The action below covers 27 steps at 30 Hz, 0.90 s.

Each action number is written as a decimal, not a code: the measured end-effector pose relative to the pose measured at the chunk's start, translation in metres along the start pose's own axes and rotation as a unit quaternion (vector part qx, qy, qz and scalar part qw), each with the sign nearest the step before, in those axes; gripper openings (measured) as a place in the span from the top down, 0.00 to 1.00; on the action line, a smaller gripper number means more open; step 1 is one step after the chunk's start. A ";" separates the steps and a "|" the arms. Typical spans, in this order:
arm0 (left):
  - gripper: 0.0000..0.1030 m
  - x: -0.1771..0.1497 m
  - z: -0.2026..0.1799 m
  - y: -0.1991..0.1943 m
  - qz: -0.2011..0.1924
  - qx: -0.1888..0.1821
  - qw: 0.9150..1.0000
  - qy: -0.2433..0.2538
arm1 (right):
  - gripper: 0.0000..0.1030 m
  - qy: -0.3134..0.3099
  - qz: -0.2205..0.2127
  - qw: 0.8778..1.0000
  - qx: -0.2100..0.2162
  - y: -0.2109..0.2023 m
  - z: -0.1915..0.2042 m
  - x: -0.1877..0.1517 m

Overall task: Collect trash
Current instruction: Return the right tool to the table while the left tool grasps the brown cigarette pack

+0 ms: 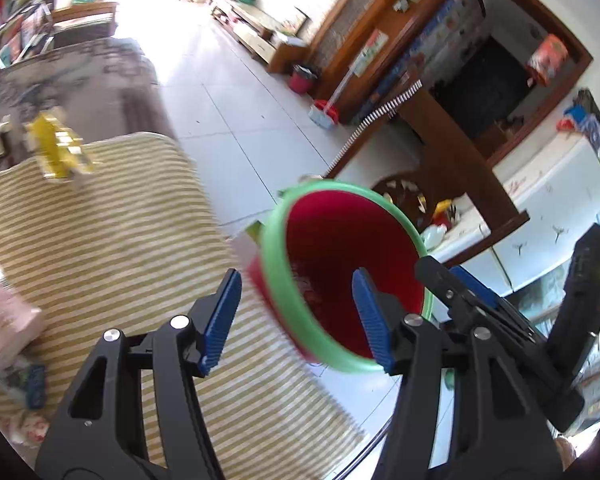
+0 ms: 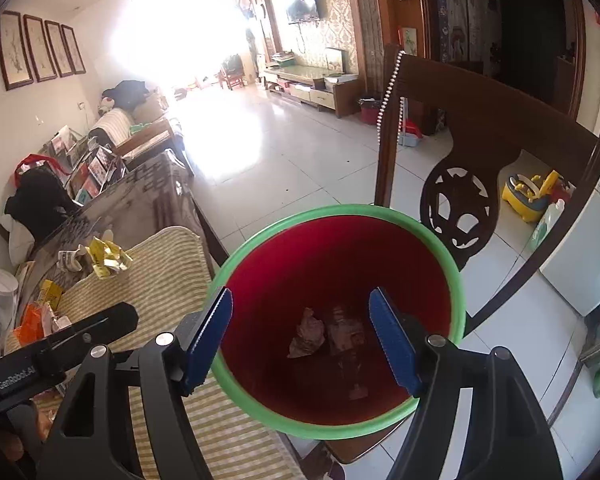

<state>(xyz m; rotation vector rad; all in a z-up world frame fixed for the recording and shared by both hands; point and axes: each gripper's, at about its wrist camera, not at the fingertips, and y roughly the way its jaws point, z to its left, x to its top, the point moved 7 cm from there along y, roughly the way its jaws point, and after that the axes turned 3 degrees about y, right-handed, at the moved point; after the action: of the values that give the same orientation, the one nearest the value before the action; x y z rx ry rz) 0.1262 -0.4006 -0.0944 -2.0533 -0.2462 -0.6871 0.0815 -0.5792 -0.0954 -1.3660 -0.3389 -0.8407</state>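
Observation:
A red bin with a green rim stands on a wooden chair seat beside the table. Crumpled paper scraps lie at its bottom. My right gripper hangs open over the bin's mouth, with nothing between its blue pads. My left gripper is also open and empty, straddling the bin's near rim at the table edge, close to the left of the right gripper. A crumpled yellow wrapper lies at the far end of the striped cloth.
Crumpled white paper lies beside the yellow wrapper. Orange packaging and a pink pack sit at the table's left. The carved chair back rises behind the bin. Tiled floor stretches beyond.

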 end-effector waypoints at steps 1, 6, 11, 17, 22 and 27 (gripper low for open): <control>0.44 -0.001 0.011 -0.012 -0.007 0.006 1.000 -0.005 | 0.33 -0.007 -0.001 1.000 0.003 -0.001 0.009 -0.001; 0.43 -0.017 0.079 -0.075 -0.035 0.042 0.997 -0.049 | 0.33 -0.044 0.004 0.999 0.024 -0.002 0.063 -0.012; 0.41 -0.059 0.156 -0.130 -0.034 0.122 0.989 -0.078 | 0.32 -0.083 0.016 0.995 0.046 -0.004 0.126 -0.034; 0.41 -0.135 0.253 -0.189 0.005 0.200 0.968 -0.149 | 0.28 -0.117 0.038 0.990 0.075 0.000 0.201 -0.069; 0.41 -0.190 0.301 -0.220 0.041 0.236 0.955 -0.177 | 0.28 -0.151 0.056 0.982 0.102 0.000 0.261 -0.099; 0.41 -0.228 0.316 -0.226 0.075 0.235 0.952 -0.183 | 0.28 -0.169 0.062 0.977 0.110 -0.004 0.298 -0.121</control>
<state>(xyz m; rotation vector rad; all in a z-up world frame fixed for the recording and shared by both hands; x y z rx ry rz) -0.0396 0.0074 -0.1911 -1.6992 -0.4170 -0.1263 0.0719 -0.2580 -0.1096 -1.3044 -0.5877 -0.4499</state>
